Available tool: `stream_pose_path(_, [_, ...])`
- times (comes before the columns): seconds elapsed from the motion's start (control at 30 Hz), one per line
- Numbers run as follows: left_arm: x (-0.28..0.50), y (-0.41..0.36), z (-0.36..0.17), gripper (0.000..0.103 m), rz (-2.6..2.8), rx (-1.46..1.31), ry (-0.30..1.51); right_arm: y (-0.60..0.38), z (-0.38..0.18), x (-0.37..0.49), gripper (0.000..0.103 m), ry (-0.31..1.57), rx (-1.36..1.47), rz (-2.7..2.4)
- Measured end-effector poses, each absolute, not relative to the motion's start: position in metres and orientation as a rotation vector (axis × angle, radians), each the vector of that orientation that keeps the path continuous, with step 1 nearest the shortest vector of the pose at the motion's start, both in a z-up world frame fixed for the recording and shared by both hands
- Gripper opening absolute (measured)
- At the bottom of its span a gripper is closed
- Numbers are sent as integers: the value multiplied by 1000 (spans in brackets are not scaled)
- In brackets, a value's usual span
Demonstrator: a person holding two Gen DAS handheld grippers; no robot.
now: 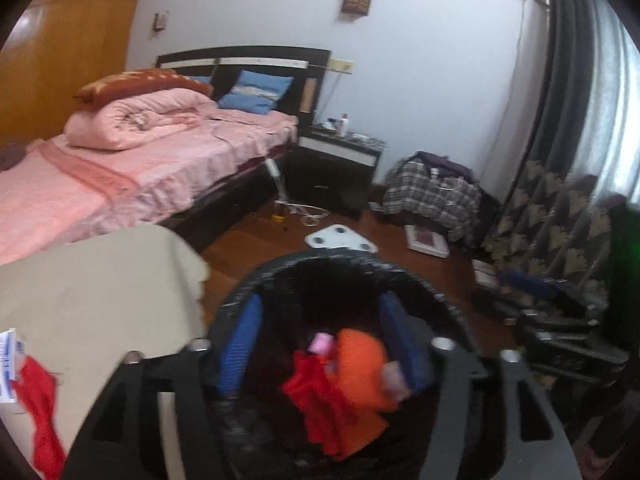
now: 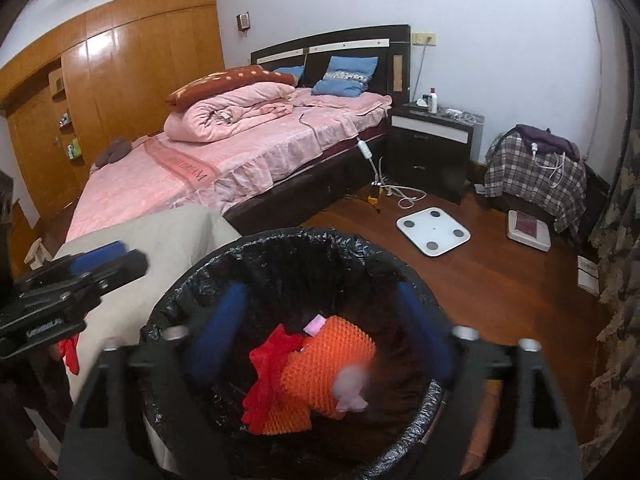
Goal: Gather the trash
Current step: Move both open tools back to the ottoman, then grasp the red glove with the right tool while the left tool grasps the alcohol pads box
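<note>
Both hand-held tools hang over a black-lined trash bin [image 2: 280,256], the right gripper [image 2: 320,332] and the left gripper [image 1: 320,336] each spread wide and empty. Orange foam netting [image 2: 324,360], red scraps [image 2: 272,364] and a pink wrapper [image 2: 316,325] lie inside. Beyond, a white scale [image 2: 433,231] rests on the wooden floor [image 2: 500,288] beside a pink-covered bed [image 2: 224,160].

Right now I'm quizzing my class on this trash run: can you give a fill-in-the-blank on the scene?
1. The bin is lined with a ____ bag.
2. The netting in the bin is ____.
3. The scale lies on the ____.
4. Both grippers' jaws stand ____.

Missing: black; orange; floor; open
</note>
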State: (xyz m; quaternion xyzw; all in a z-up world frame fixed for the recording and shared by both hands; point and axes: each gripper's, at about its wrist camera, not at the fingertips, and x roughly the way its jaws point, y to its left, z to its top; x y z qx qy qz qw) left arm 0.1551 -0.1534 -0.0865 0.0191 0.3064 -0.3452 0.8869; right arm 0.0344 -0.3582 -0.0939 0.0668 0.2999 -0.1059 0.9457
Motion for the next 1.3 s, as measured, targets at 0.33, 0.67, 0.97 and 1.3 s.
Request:
stream_pose_path(0.33, [163, -62, -93, 91, -465, 28, 622, -328, -91, 45, 97, 598, 113, -171])
stream_pose_path(0.67, [155, 33, -102, 92, -255, 30, 613, -255, -96, 74, 97, 613, 97, -26])
stream_pose_path(0.97, [145, 127, -117, 92, -63, 32, 611, -153, -108, 113, 97, 624, 47, 164])
stream_pose_path(1.3, [145, 198, -144, 92, 52, -14, 649, -62, -137, 146, 97, 674, 10, 305])
